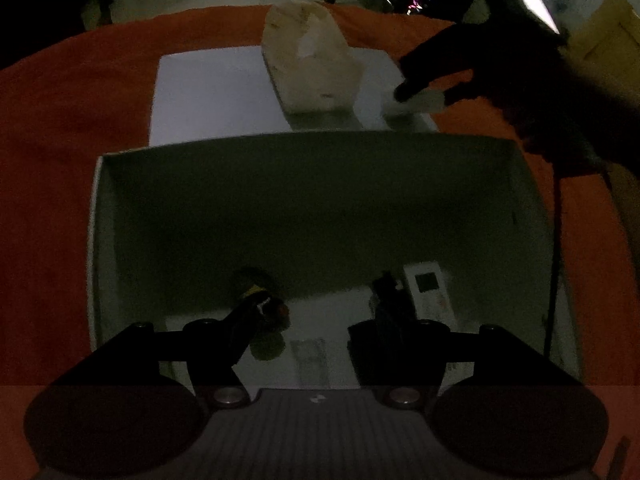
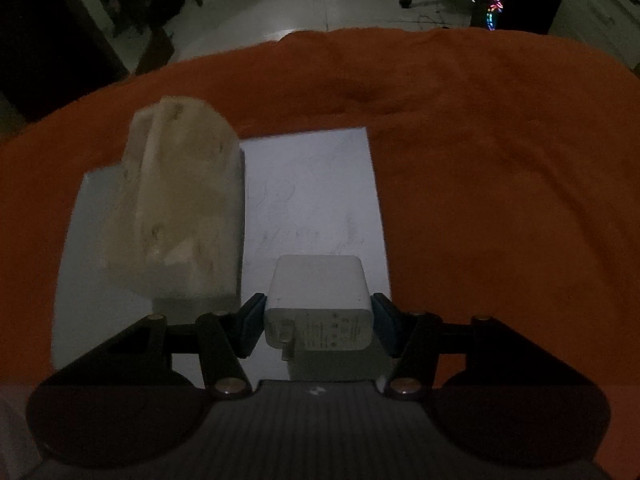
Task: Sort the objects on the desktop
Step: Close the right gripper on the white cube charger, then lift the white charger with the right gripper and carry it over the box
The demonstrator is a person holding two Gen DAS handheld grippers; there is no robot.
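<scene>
My right tongs (image 2: 318,326) pinch the white charger (image 2: 319,304) above the white sheet (image 2: 312,200), so it's not boxed yet; left tongs (image 1: 320,312) spread empty over the box (image 1: 320,208), which holds several items; tissue pack (image 2: 176,208) remains

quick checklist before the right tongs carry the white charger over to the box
1. Right tongs closed on the white charger, a pad on each side: ok.
2. Charger clear of the white sheet: cannot tell.
3. Tissue pack stands close on the left, may get brushed: not ok.
4. White box open with free floor space: ok.
5. Left tongs sit over the box among the remote and dark items, may block the drop: not ok.
</scene>
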